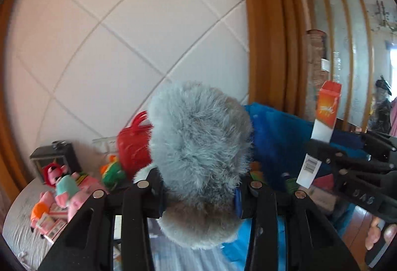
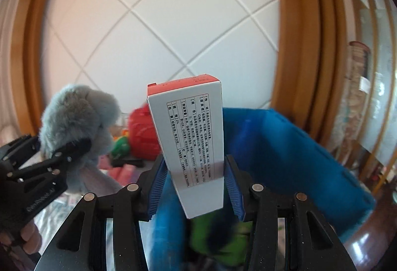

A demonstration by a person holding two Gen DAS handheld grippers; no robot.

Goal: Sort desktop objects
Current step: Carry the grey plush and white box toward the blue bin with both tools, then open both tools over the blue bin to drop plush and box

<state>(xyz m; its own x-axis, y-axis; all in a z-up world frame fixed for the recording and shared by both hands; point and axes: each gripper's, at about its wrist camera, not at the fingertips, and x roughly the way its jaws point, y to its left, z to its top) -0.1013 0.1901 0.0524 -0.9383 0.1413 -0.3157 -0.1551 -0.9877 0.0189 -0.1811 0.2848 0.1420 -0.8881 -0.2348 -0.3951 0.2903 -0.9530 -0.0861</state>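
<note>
The left gripper [image 1: 198, 186] has its jaws closed on a grey plush [image 1: 198, 147], which bulges up between them and hides much of that view. The right gripper [image 2: 194, 176] has its jaws clamped on a box [image 2: 191, 137], white with printed text and a red top, held upright and slightly tilted. Both things are lifted clear of the bench [image 1: 22, 226].

In the right wrist view the box stands over the near edge of a blue bin [image 2: 285, 147], with something green [image 2: 223, 238] blurred below it; the plush [image 2: 77, 117] is at left, beside the bin.

Farther off on the bench lie pink toys [image 1: 74, 194], a green toy [image 1: 113, 173] and a red bag [image 1: 132, 147], touching one another in a loose heap. Behind stands a white tiled wall [image 1: 124, 35] framed in wood.
</note>
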